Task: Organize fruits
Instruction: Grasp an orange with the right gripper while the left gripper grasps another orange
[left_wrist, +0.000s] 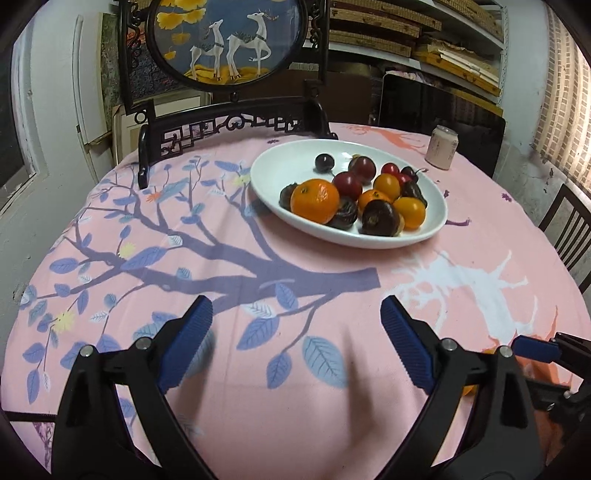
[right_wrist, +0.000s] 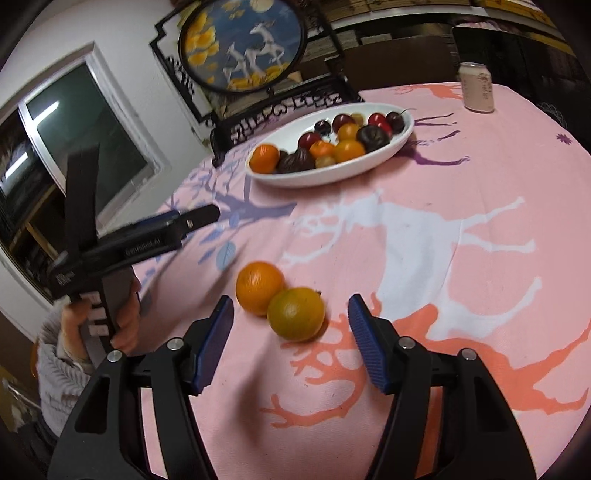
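Note:
A white oval bowl (left_wrist: 436, 225) (right_wrist: 404, 134) at the far middle of the table holds several fruits: oranges, dark plums, cherries. Two loose fruits lie on the pink cloth: an orange (right_wrist: 258, 287) and a greenish-orange tangerine (right_wrist: 296, 314), touching each other. My right gripper (right_wrist: 291, 309) is open, its blue pads on either side of the tangerine, just short of it. My left gripper (left_wrist: 296, 308) is open and empty above bare cloth, short of the bowl. It also shows at the left in the right wrist view (right_wrist: 184, 221).
A pink can (left_wrist: 441, 147) (right_wrist: 478, 86) stands at the far right of the table. A dark wooden stand with a round deer picture (left_wrist: 229, 40) (right_wrist: 242, 44) stands behind the bowl. A chair (left_wrist: 569, 229) stands at the right edge.

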